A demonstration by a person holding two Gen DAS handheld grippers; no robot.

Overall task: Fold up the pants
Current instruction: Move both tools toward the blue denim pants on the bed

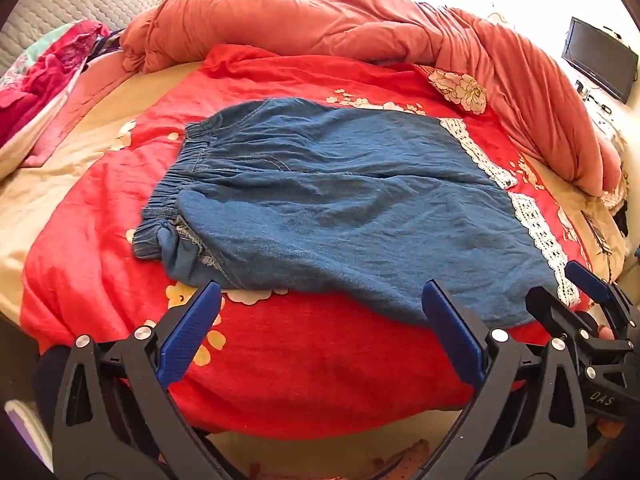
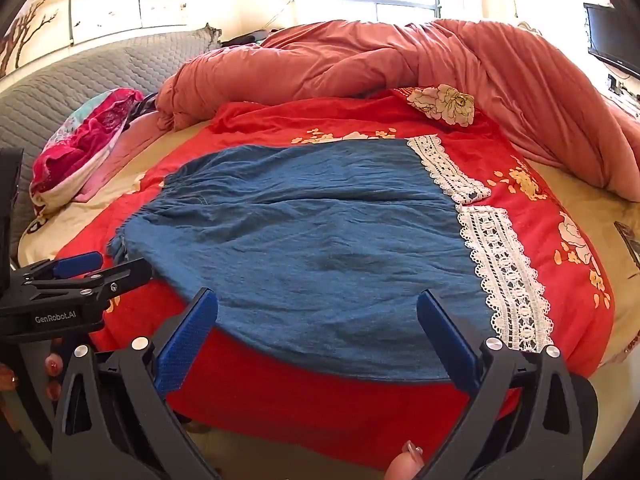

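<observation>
Blue denim pants (image 1: 320, 200) with white lace hems (image 1: 536, 224) lie flat on a red floral blanket (image 1: 304, 356), elastic waistband (image 1: 176, 184) to the left. They also show in the right wrist view (image 2: 312, 240), lace hems (image 2: 504, 276) to the right. My left gripper (image 1: 320, 300) is open and empty, just short of the pants' near edge. My right gripper (image 2: 318, 306) is open and empty over the near edge by the leg ends. Each gripper shows in the other's view: the right one (image 1: 576, 292) and the left one (image 2: 100, 266).
A bunched salmon duvet (image 1: 360, 28) lines the far and right sides of the bed. A pink floral pile (image 1: 44, 76) sits at the left by a grey quilted headboard (image 2: 80, 76). A dark monitor (image 1: 600, 58) stands at the right.
</observation>
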